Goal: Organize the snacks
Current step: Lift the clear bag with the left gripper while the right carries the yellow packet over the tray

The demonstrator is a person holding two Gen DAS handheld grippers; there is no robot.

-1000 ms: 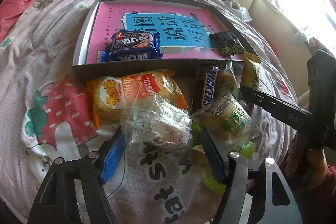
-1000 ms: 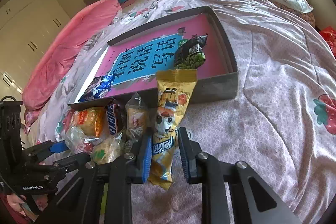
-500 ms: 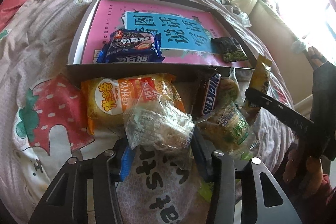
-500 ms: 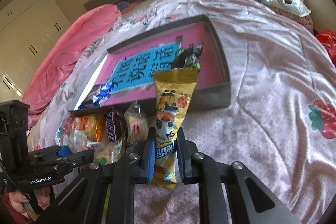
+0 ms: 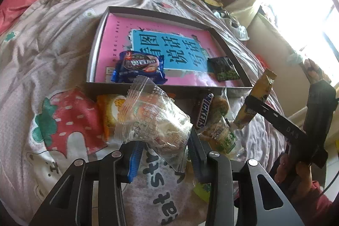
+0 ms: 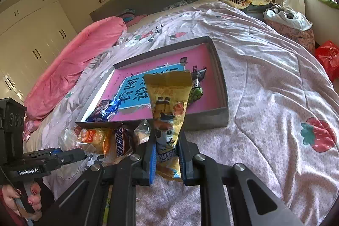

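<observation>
Step in hand: both grippers lifting snacks off bedspread [image 6: 275, 82], bound for tray [image 5: 235, 56].

Left gripper [image 5: 164, 148]: jaws just closing, now pinched on clear-wrapped pastry [image 5: 152, 118], raised off pile.

Right gripper [image 6: 167, 157]: clamped tight on yellow snack packet [image 6: 169, 103], upright.

Tray holds blue cookie pack [image 5: 138, 67] and dark green packet [image 5: 224, 69].

Next: carry both over near wall, release on bare pink floor.

Snickers bar [image 5: 204, 111], orange pack half covered; pile count probably four, unclear.
</observation>
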